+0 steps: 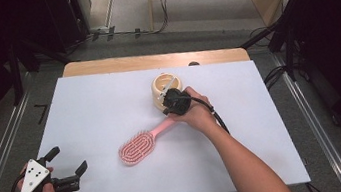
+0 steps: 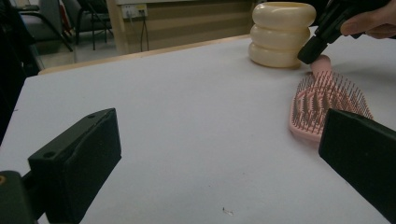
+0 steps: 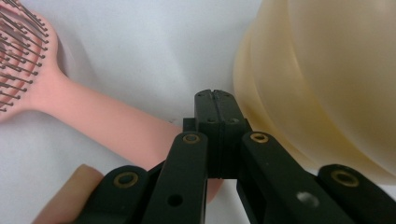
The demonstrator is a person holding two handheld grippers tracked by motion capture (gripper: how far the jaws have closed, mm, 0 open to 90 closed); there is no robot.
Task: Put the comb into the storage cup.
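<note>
right gripper (image 3: 215, 100): we see its jaws pressed together, empty, over the pink hairbrush (image 1: 138, 147) handle, beside the cream holder (image 1: 166, 90).
left gripper (image 1: 70, 165): spread wide, near corner.
surface: white table (image 1: 100, 111), grey floor beyond.

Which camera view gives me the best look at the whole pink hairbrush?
The high view: the hairbrush lies there entire, head to handle, on the white table, bristles up. The left gripper view shows mainly its bristled head. The right gripper view shows its handle close up, beside the shut right gripper.
</note>
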